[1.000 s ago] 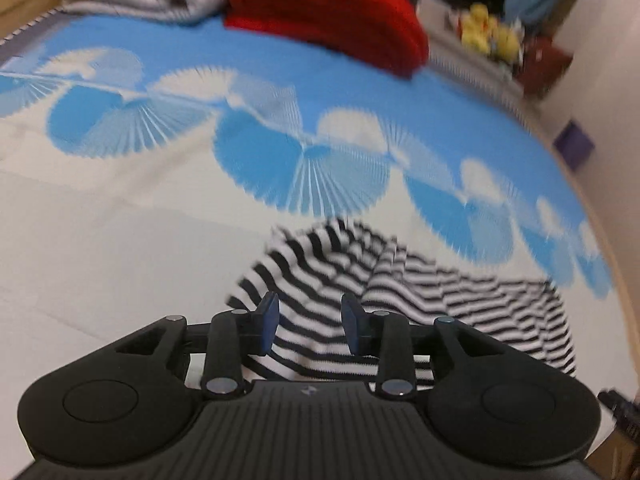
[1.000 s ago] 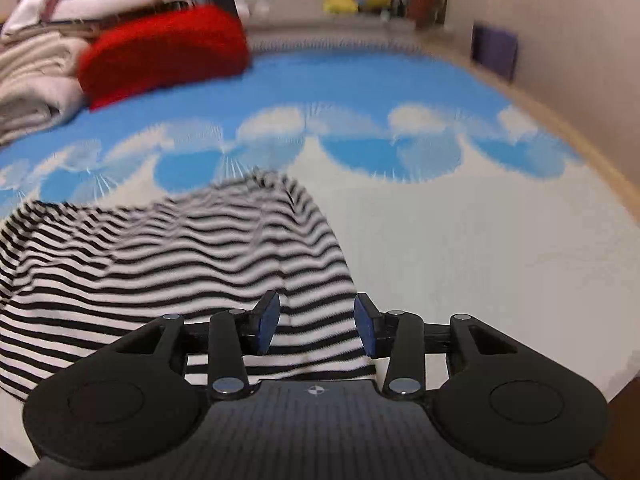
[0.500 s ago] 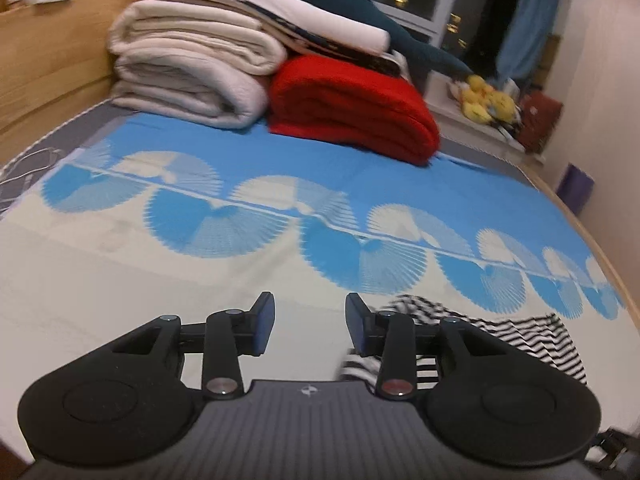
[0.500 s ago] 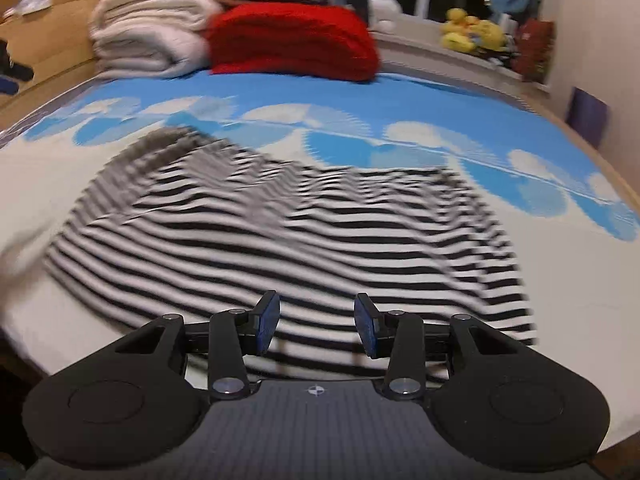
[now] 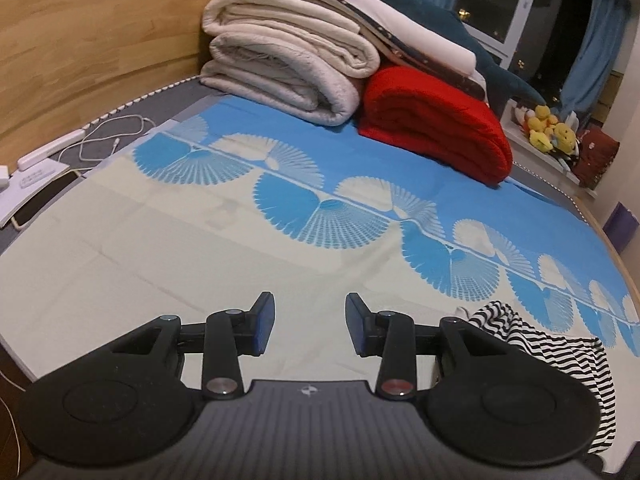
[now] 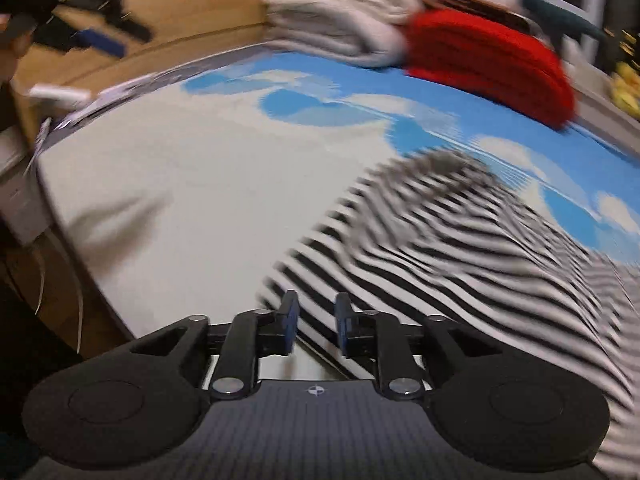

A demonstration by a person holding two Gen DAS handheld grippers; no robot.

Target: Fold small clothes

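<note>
Left tongs gape wide, empty, over bare sheet. Right tongs part-open with nothing between the pads, poised at the near hem of the striped garment. Garment lies rumpled on the bed, right of centre; its corner shows beside the left tongs. Judgement: thin jersey, light, limp, stretchy, so it will sag and drag. Pinch hem corners, one per tongs, and lift evenly. Folded blankets sit well behind.

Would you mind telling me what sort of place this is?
Most likely a bedroom: the striped garment lies on a bed sheet, with folded blankets against a wooden headboard and a curtained window.
</note>
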